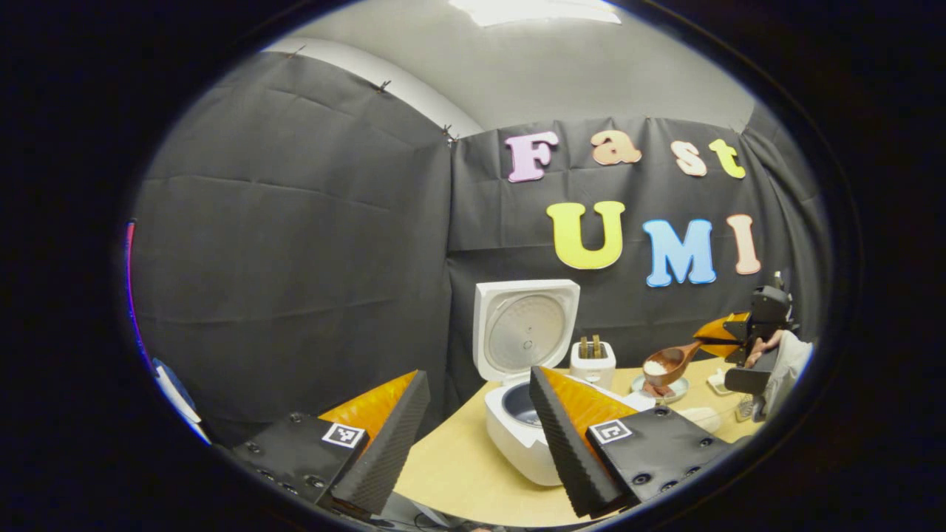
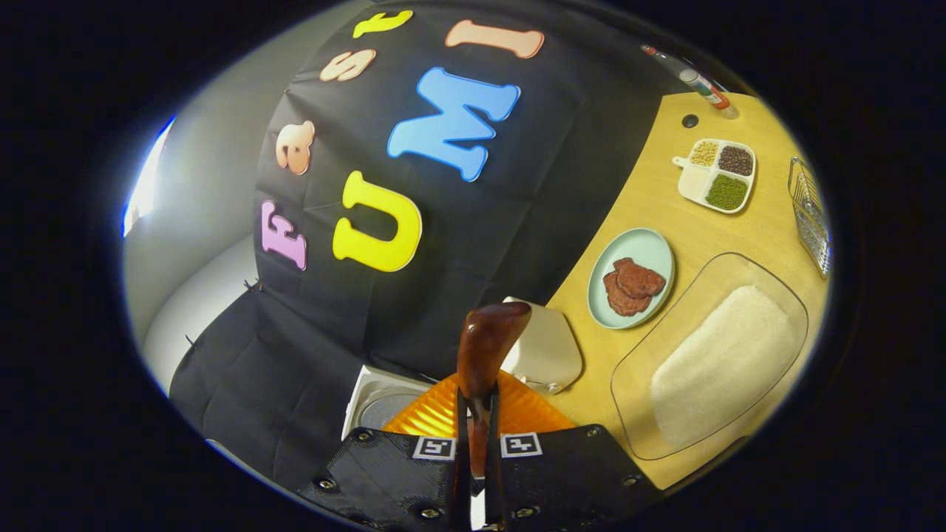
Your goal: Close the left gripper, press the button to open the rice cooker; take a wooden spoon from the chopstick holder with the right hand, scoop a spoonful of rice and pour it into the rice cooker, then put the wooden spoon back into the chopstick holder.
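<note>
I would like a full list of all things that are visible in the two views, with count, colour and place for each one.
Rice cooker: one, white, lid up, on the table's left part.
Chopstick holder: one, white, beside the cooker.
Wooden spoon: one, brown, holding rice, above the plate.
Plate: one, pale green, with brown pieces, mid table.
Glass dish: one, clear, rice inside, near the plate.
Divided tray: one, white, three kinds of grains and beans, far table.
Wire basket: one, metal, table edge.
Table: one, light wood.
Left hand-held gripper: black and orange, open, before the cooker.
Right hand-held gripper: black and orange, shut on the spoon.
</note>
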`<control>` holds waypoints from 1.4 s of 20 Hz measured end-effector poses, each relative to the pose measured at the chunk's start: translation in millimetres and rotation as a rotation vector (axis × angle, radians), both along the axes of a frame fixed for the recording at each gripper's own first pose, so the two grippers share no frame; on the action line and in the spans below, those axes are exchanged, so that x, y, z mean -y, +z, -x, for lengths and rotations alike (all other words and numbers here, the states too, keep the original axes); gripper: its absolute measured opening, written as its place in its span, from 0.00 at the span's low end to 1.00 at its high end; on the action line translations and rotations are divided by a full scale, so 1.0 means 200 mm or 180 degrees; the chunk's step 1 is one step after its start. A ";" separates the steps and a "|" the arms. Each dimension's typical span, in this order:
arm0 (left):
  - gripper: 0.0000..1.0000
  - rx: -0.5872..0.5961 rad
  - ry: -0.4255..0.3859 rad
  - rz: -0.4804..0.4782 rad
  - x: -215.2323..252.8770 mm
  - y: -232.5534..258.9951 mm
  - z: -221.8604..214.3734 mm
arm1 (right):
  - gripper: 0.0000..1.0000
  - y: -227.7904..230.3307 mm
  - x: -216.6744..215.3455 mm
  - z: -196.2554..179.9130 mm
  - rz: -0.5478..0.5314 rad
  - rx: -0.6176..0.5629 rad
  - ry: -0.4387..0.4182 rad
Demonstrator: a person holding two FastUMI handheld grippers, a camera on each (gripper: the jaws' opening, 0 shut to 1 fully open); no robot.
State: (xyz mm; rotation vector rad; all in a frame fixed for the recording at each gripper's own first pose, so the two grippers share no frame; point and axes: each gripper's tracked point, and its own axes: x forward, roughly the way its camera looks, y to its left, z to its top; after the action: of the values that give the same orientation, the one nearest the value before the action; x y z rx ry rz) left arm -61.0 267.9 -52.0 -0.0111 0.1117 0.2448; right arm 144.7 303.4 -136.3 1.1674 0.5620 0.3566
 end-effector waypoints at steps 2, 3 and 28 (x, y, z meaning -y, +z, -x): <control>0.92 -0.0015 0.0056 0.0003 -0.04 -0.01 0.03 | 0.07 0.02 -0.11 0.01 0.0022 0.0039 0.0105; 0.95 -0.0020 0.0089 0.0008 -0.06 -0.01 0.05 | 0.07 0.01 -0.16 0.02 0.0023 0.0050 0.0151; 0.99 -0.0337 0.0445 0.0093 -0.33 -0.23 0.27 | 0.07 -0.18 -0.99 0.04 0.1895 0.1163 0.1177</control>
State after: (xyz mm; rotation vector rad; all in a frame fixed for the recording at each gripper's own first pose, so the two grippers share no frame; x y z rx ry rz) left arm -115.2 334.7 -97.1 -0.0351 0.2203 0.3837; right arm 136.6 501.1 -172.2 0.4059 0.5103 0.6511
